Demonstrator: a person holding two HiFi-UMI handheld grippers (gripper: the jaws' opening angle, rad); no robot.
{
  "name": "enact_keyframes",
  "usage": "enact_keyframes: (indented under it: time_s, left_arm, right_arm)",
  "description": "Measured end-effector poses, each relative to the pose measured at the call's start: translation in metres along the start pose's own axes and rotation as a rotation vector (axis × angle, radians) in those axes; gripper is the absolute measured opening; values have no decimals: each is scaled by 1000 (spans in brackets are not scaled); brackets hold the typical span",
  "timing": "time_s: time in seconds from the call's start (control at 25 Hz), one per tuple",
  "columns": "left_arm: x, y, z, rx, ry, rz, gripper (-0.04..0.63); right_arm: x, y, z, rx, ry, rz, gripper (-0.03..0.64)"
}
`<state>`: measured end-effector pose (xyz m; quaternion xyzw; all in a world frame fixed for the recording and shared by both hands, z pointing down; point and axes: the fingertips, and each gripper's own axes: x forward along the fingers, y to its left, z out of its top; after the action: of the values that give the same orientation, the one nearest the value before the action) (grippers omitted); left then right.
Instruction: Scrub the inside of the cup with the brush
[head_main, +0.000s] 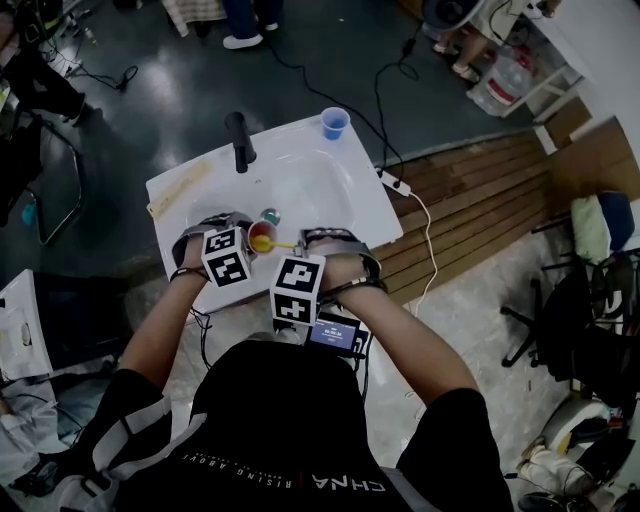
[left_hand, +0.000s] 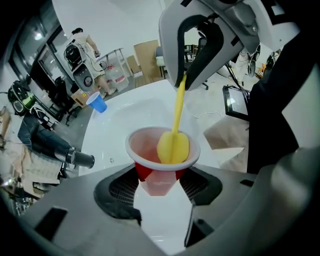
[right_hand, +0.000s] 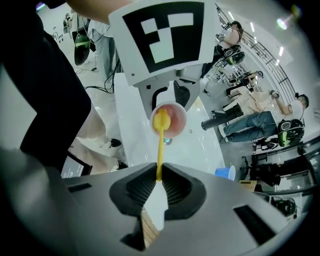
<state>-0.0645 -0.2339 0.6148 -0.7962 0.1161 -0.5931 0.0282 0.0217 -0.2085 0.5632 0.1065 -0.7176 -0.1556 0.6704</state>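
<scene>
A red cup (left_hand: 161, 170) with a pale inside sits between the pads of my left gripper (left_hand: 161, 186), which is shut on its lower body; the same cup (head_main: 262, 237) shows over the white sink (head_main: 330, 185) and in the right gripper view as the cup (right_hand: 170, 119). A yellow brush (left_hand: 173, 144) has its rounded head inside the cup, against the inner wall. My right gripper (right_hand: 158, 181) is shut on the brush's thin handle (right_hand: 160, 155). The two grippers face each other closely, left gripper (head_main: 232, 245) and right gripper (head_main: 312, 258).
A black faucet (head_main: 240, 140) stands at the sink's far left, and a blue cup (head_main: 335, 122) at the far rim. The drain (head_main: 270, 214) lies just beyond the red cup. A white cable (head_main: 425, 230) runs over the wooden floor to the right. People and chairs stand around.
</scene>
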Motion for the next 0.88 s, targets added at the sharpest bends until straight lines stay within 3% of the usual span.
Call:
enact_keyframes:
  time_s: [0.4, 0.88]
  left_arm:
    - [9, -5, -3, -9, 12, -11, 259]
    - [8, -9, 2, -24, -15, -28, 259]
  right_arm:
    - [-21, -16, 3, 41, -48, -34, 44]
    - [-3, -21, -21, 71, -4, -7, 44]
